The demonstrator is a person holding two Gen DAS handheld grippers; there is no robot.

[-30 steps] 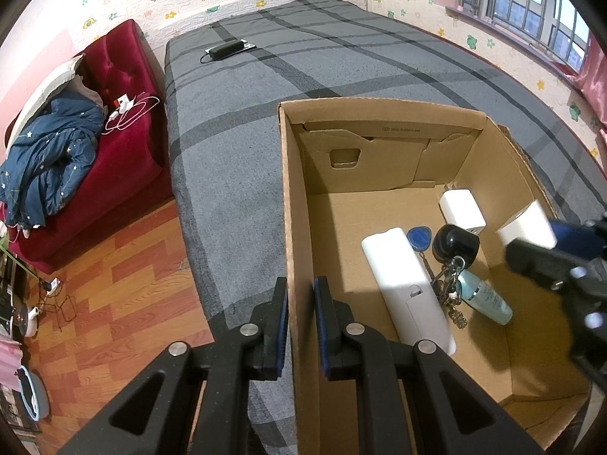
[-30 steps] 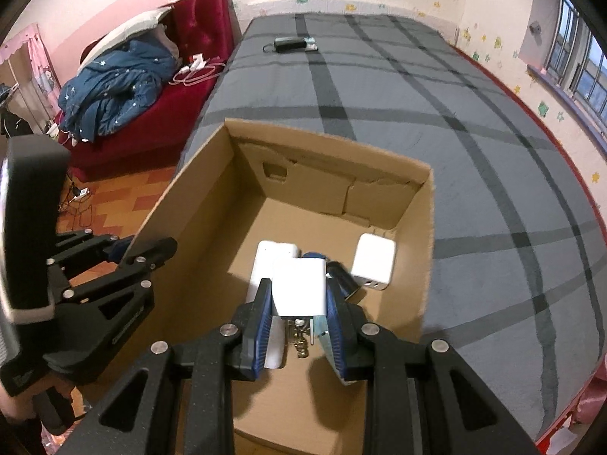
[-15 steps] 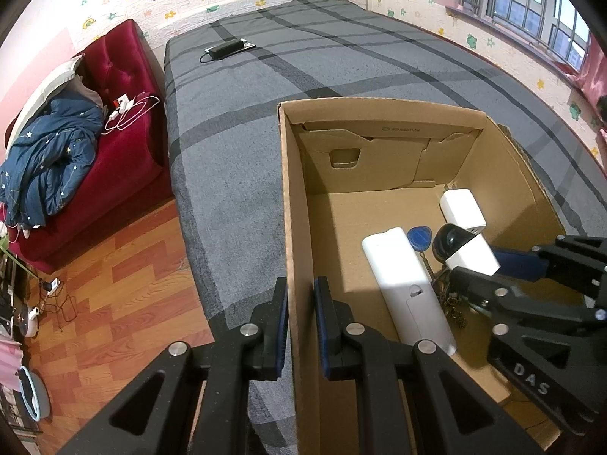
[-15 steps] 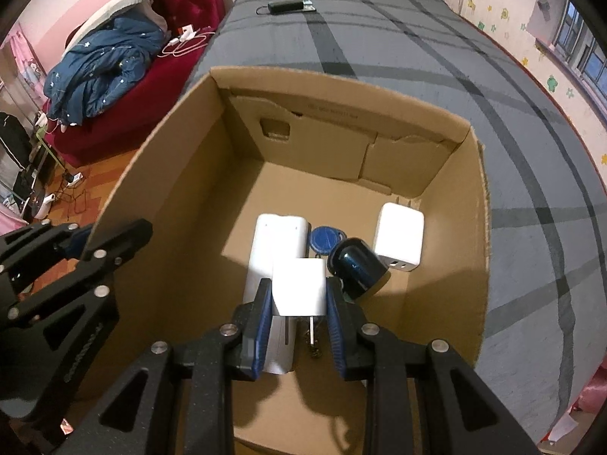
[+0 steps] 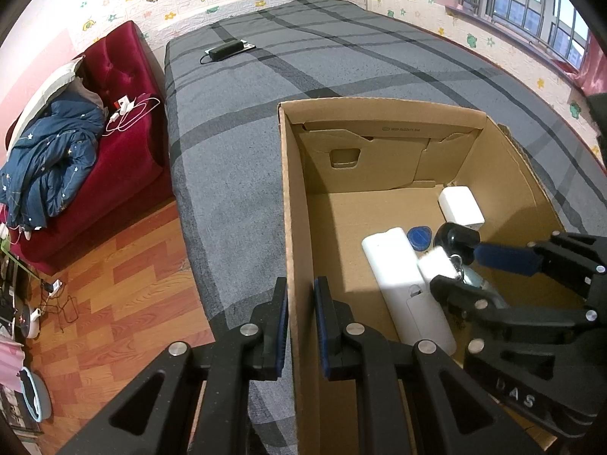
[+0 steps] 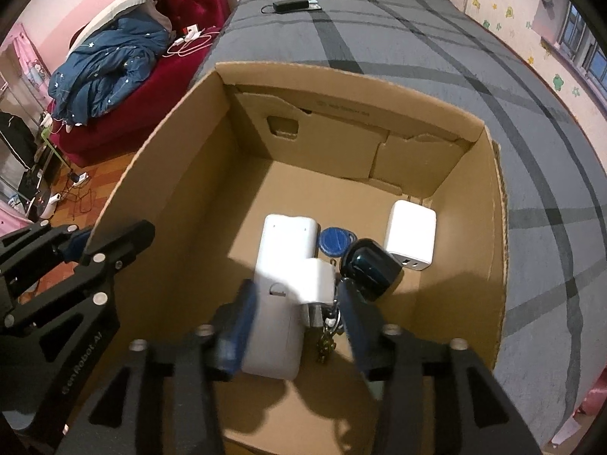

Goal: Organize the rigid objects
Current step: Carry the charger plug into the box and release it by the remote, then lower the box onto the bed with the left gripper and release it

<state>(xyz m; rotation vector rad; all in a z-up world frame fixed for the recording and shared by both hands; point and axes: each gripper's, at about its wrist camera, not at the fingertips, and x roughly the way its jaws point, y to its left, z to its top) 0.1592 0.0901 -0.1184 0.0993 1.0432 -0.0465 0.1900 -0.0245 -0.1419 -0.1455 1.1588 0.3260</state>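
An open cardboard box [image 5: 292,189] [image 6: 159,174] stands on the bed. My left gripper [image 5: 299,326] is shut on its left wall. My right gripper [image 6: 297,307] is open inside the box, and a small white plug adapter [image 6: 316,278] [image 5: 434,265] lies free between its fingers, on a long white device [image 6: 282,303] [image 5: 406,284]. Beside them are a blue key fob [image 6: 335,240], a dark round object [image 6: 370,271], keys [image 6: 328,335] and a white charger cube [image 6: 411,235] [image 5: 461,206].
The box sits on a grey striped bed [image 5: 265,87]. A black power brick [image 5: 224,50] lies at the bed's far end. A red sofa [image 5: 114,121] with a blue jacket [image 5: 45,167] stands left, beyond a wooden floor [image 5: 125,276].
My right gripper went down into the box, then opened and let go of the white plug adapter. The left gripper has not moved.
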